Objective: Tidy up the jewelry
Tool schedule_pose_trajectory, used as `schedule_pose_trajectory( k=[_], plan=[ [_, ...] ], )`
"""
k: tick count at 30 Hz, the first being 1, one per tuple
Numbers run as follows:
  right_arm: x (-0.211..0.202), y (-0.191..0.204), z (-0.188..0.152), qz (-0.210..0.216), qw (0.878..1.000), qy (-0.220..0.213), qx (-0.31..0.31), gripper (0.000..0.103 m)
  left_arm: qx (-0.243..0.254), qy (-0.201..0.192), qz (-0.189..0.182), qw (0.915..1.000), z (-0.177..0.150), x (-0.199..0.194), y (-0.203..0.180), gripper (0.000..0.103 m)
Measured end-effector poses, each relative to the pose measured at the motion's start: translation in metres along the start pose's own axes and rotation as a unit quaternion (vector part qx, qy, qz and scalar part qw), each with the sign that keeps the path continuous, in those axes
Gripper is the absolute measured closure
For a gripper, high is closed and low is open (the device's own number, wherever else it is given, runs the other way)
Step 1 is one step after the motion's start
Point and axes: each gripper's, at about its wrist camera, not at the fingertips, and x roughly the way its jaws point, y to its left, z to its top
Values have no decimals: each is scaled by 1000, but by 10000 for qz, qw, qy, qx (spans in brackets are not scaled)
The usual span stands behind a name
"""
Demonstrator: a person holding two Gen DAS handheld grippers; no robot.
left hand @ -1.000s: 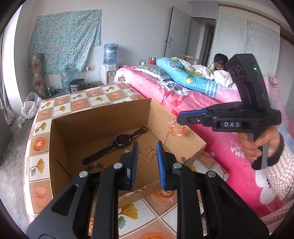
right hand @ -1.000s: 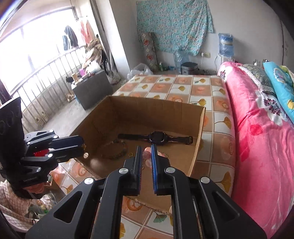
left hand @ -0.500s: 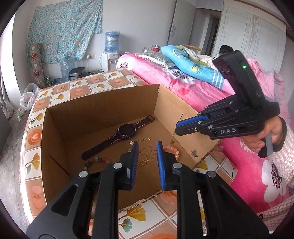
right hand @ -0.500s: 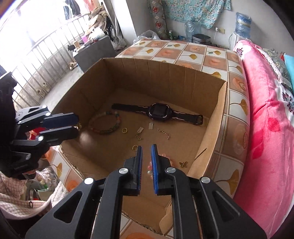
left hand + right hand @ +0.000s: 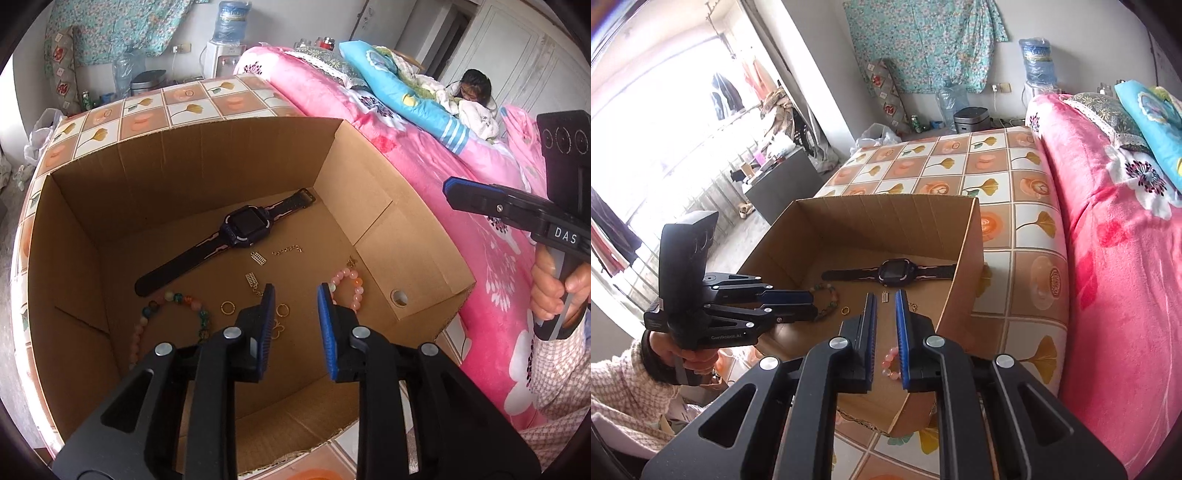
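Observation:
An open cardboard box (image 5: 221, 158) (image 5: 886, 221) holds a black watch (image 5: 245, 223) (image 5: 895, 271), a multi-coloured bead bracelet (image 5: 173, 299) (image 5: 827, 291), a pink bead bracelet (image 5: 347, 291) (image 5: 890, 363), gold rings (image 5: 228, 307) and a thin chain (image 5: 287, 250). My left gripper (image 5: 295, 299) (image 5: 812, 306) hangs over the box's near part. Its jaws are opening and nothing is between them. My right gripper (image 5: 885, 299) (image 5: 450, 188) hovers above the box's right wall. Its pads are barely apart and empty. The pink bracelet shows through the gap, lying on the box floor.
The box stands on a table with a flower-tile cover (image 5: 997, 184). A bed with a pink blanket (image 5: 461, 177) (image 5: 1108, 258) runs along the right side. A person (image 5: 474, 86) sits at the far end of the bed. A balcony railing (image 5: 713, 184) lies to the left.
The pink bracelet that hung from my right gripper now lies in the box. My left gripper has moved forward and down over the box and its jaws have widened. The right gripper has drawn back.

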Motion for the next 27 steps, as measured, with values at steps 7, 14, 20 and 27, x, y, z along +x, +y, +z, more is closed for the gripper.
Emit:
schedule_pose_trajectory(
  k=[7,14,20,27],
  plan=[
    [-9,-12,-14,32,9994,-168,307,90,-258,-544,-27,9982,-3,-30,6,67],
    [-8,-33,-36,195,9933,-336,1086,68,-696,-1253,626,9877,-26,-84,29,31],
    [15,-37,-52,296,9879,-26,1520,67,-1300,-1369,1023,9767,-54,-93,57,19],
    [20,-25,-54,89,9899,79,1415,62,-1866,-944,849,9742,-67,-70,73,19]
  ],
)
